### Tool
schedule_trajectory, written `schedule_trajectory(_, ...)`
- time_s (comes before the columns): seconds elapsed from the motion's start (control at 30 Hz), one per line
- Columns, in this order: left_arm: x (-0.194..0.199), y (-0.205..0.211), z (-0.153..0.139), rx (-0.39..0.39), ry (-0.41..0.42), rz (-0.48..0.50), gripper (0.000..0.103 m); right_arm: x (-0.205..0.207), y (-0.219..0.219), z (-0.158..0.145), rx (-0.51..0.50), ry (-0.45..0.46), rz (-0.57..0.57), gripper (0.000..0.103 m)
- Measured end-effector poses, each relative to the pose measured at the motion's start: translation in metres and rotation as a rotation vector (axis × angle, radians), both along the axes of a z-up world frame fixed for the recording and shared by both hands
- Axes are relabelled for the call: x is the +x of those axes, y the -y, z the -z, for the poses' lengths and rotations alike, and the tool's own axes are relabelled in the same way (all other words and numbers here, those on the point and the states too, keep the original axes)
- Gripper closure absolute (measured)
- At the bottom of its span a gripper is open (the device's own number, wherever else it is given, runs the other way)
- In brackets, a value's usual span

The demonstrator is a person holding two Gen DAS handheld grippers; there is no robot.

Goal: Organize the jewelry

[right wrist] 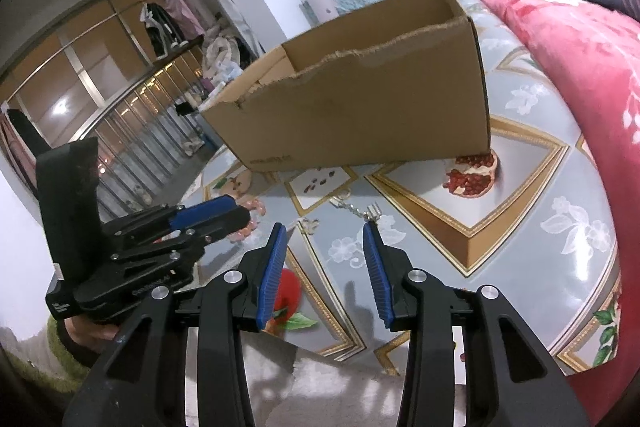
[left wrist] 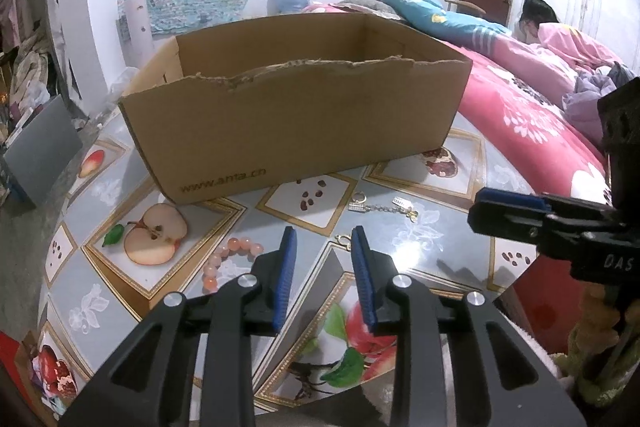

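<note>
An open cardboard box [left wrist: 296, 115] with a torn front rim stands on a fruit-patterned table [left wrist: 460, 235]; it also shows in the right wrist view [right wrist: 360, 115]. A pink bead bracelet [left wrist: 230, 259] lies just left of my left gripper [left wrist: 323, 237], which is open and empty above the table. A silver chain with a ring and tag [left wrist: 380, 206] lies in front of the box, and a small gold piece [left wrist: 343, 239] sits by my left gripper's right fingertip. My right gripper [right wrist: 326, 229] is open and empty, with the chain [right wrist: 358, 210] just beyond its fingertips. The bracelet [right wrist: 252, 217] is partly hidden behind the left gripper.
A bed with a red floral quilt [left wrist: 520, 107] borders the table on the right, with a person in pink [left wrist: 560, 39] at its far end. A grey panel [left wrist: 40, 151] leans at the left. Wardrobe and hanging clothes [right wrist: 168, 19] stand beyond the table.
</note>
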State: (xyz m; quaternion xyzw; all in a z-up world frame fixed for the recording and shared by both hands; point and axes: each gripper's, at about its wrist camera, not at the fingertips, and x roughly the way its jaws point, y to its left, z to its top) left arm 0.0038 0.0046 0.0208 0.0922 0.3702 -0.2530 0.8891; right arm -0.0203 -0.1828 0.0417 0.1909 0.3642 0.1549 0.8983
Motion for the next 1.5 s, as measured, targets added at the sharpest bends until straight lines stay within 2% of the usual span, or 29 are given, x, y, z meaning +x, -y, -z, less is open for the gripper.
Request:
schedule_trajectory(0.13, 0.001, -0.003, 0.004, -0.018, -0.017, 0.004, 0.076, 0.006, 0.0, 0.004, -0.001, -0.026, -0.003, 0.065)
schedule_trajectory(0.33, 0.0, 0.002, 0.014, -0.022, -0.061, 0.076, 0.076, 0.006, 0.008, -0.002, -0.019, -0.005, 0.005, 0.065)
schedule_trajectory(0.57, 0.01, 0.015, 0.029, 0.01, -0.069, 0.11, 0.076, 0.01, 0.009, 0.007, -0.023, -0.038, -0.038, 0.067)
schedule_trajectory(0.77, 0.024, 0.027, 0.041, 0.075, -0.079, 0.143, 0.076, 0.015, 0.003, 0.007, -0.026, -0.025, -0.071, 0.067)
schedule_trajectory(1.0, 0.035, 0.037, 0.041, 0.082, -0.082, 0.169, 0.073, 0.023, 0.009, 0.014, -0.019, -0.058, -0.068, 0.067)
schedule_trajectory(1.17, 0.034, 0.043, 0.042, 0.111, -0.053, 0.205, 0.073, 0.029, 0.012, 0.02, -0.016, -0.079, -0.067, 0.067)
schedule_trajectory(1.23, 0.032, 0.045, 0.043, 0.118, -0.041, 0.221, 0.082, 0.03, 0.012, 0.021, -0.015, -0.085, -0.07, 0.068)
schedule_trajectory(1.3, 0.031, 0.048, 0.043, 0.132, -0.029, 0.232, 0.087, 0.031, 0.013, 0.022, -0.014, -0.09, -0.073, 0.068)
schedule_trajectory(1.33, 0.031, 0.049, 0.042, 0.135, -0.023, 0.236, 0.094, 0.032, 0.013, 0.022, -0.015, -0.092, -0.074, 0.068)
schedule_trajectory(1.5, 0.034, 0.049, 0.043, 0.113, -0.022, 0.217, 0.095, 0.033, 0.015, 0.019, -0.021, -0.09, -0.071, 0.068)
